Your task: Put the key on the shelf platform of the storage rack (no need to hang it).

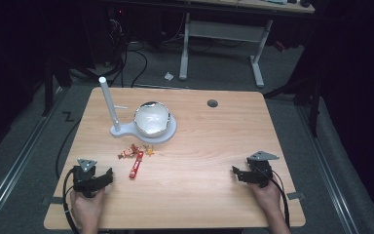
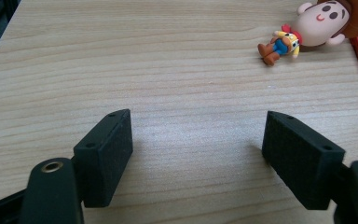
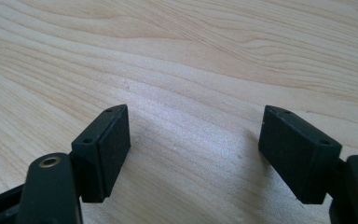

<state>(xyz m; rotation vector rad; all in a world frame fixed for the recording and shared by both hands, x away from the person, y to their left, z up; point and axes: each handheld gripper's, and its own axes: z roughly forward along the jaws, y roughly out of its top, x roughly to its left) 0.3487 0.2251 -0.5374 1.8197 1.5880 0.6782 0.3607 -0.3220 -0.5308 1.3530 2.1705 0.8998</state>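
Keychain [image 1: 136,158] work falls to your left gripper [image 1: 108,176], which rests on the table [image 1: 204,146] near the front left corner, while your right gripper [image 1: 235,171] sits well apart at the front right. Both sets of jaws stand spread with nothing between them, only bare wood under the pads in each gripper view. The keychain lies ahead of your left gripper and to its right, between it and the white stand [image 1: 121,127] that carries the shiny bowl [image 1: 152,118]. It has two parts: a small cowboy figure [image 2: 307,28] lying on its side, and a red strap [image 1: 136,165] whose long axis runs roughly toward you, its near end closest to your left jaws. In the left gripper view the figure sits up at the right, so the jaws point past it on its left. I judge you would need to swing the left gripper rightward and forward, then turn the wrist so the pads close across the strap's narrow width rather than along it.
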